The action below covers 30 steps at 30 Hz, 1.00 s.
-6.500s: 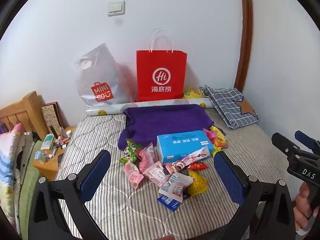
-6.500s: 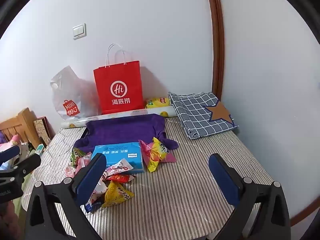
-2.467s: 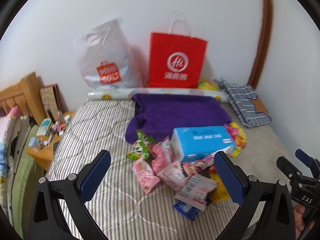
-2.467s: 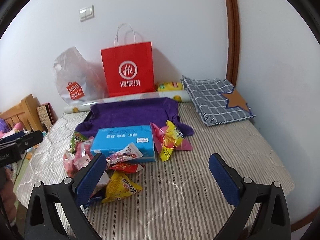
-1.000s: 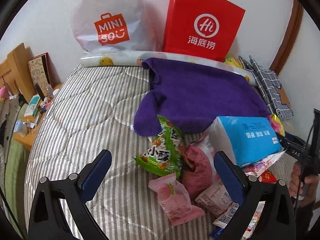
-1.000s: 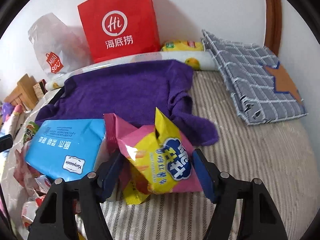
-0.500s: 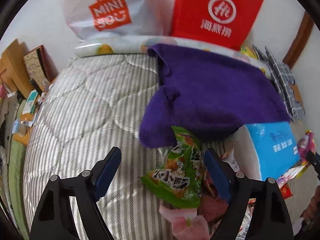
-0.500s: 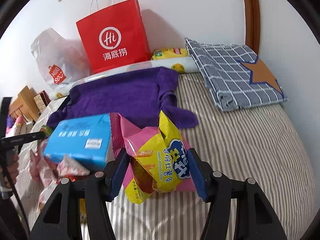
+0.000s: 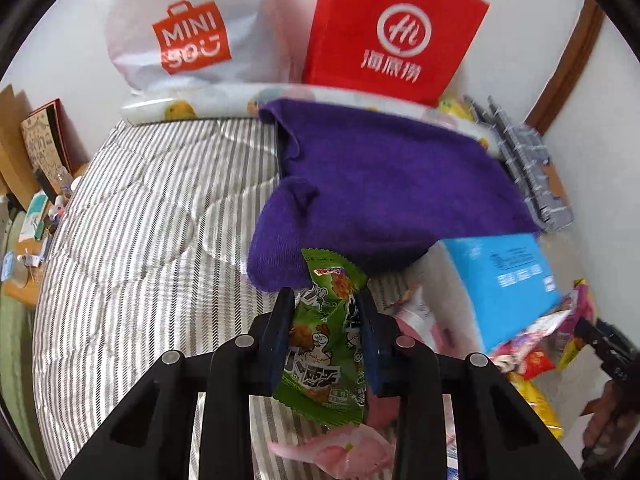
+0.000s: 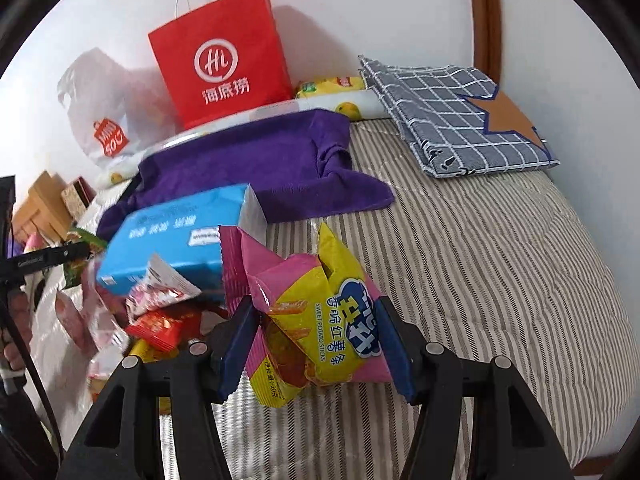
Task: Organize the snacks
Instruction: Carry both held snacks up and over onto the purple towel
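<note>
Gripping the green snack packet (image 9: 326, 344), its jaws having just closed, the left gripper (image 9: 325, 334) joins the right gripper (image 10: 316, 340), clamped on a yellow-pink sweet-potato bag (image 10: 320, 320); picking seems done, so next comes carrying both toward the red paper bag (image 9: 394, 28) beyond.

1. Left of the purple towel (image 9: 392, 184): striped mattress (image 9: 140, 240) bare, passage open.
2. Behind the towel: red paper bag (image 9: 392, 32) and white plastic bag (image 9: 188, 28) stand against the wall (no way through).
3. Right of the towel: blue tissue pack (image 9: 508, 276) and loose snack packets (image 10: 160, 320) obstruct; beyond them, mattress clear up to the checked cloth (image 10: 456, 116).
</note>
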Each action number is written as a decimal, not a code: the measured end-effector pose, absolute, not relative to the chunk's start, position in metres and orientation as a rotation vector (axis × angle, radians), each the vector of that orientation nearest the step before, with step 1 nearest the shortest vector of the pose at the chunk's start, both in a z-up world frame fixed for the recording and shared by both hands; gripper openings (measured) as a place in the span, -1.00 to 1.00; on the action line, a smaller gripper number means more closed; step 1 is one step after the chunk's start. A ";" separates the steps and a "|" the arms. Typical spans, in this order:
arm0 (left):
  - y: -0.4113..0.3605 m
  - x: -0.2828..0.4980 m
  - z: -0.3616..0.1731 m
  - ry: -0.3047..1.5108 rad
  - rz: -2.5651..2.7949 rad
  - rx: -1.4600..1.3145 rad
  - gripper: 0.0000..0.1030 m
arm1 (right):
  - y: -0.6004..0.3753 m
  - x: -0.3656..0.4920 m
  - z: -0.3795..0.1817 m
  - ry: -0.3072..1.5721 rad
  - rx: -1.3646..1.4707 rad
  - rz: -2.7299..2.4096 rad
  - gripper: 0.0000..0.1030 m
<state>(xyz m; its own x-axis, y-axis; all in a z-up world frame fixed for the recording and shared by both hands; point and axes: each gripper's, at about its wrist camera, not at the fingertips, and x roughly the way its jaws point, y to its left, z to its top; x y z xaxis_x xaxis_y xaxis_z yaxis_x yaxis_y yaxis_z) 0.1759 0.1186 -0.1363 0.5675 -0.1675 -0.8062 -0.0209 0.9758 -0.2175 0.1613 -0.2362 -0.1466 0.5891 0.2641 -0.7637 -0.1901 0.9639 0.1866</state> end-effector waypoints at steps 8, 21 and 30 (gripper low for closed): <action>0.117 0.159 -0.101 0.888 -0.137 -0.224 -0.39 | -0.229 0.150 -0.120 0.850 0.084 0.245 0.10; 0.092 0.136 -0.085 0.878 -0.196 -0.233 -0.39 | -0.218 0.132 -0.107 0.824 0.074 0.234 0.10; 0.077 0.135 -0.073 0.881 -0.230 -0.233 -0.39 | -0.213 0.135 -0.085 0.788 0.075 0.230 0.10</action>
<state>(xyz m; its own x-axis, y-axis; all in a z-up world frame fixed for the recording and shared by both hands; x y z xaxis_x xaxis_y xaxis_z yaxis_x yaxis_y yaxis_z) 0.1351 0.0767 -0.0729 0.6151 -0.2928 -0.7320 0.1020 0.9502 -0.2944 0.1351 -0.2133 -0.0855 0.6817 0.2324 -0.6938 -0.1767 0.9724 0.1521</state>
